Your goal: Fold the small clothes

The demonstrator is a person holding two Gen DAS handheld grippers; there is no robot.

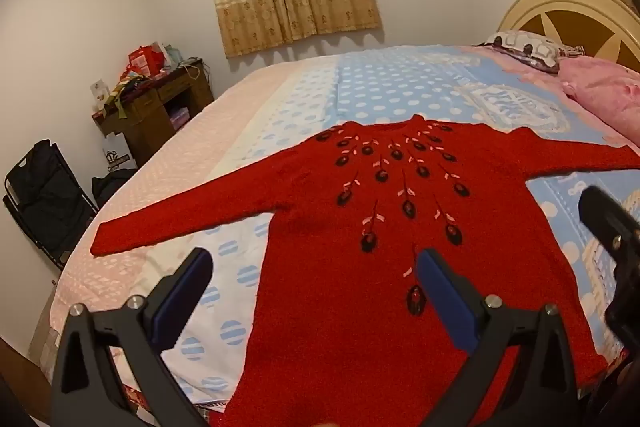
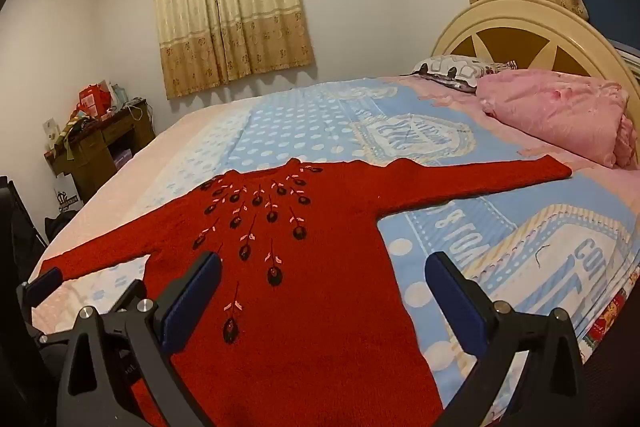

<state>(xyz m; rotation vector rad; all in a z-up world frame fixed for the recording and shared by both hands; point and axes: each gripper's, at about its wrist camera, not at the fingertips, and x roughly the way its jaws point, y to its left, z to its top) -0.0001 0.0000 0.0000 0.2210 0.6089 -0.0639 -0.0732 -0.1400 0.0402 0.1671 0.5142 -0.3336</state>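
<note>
sweater (image 1: 360, 307): red, laid flat on bed (image 1: 392, 87) — sleeves spread
left gripper (image 1: 312, 287): jaws spread wide, nothing held
right gripper (image 2: 320, 291): same — nothing pinched

The red sweater's (image 1: 340, 307) hem is running off the bottom edge; its right cuff is leaving the left wrist view.

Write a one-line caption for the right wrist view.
Open right gripper above a red sweater spread flat on the bed.
</note>
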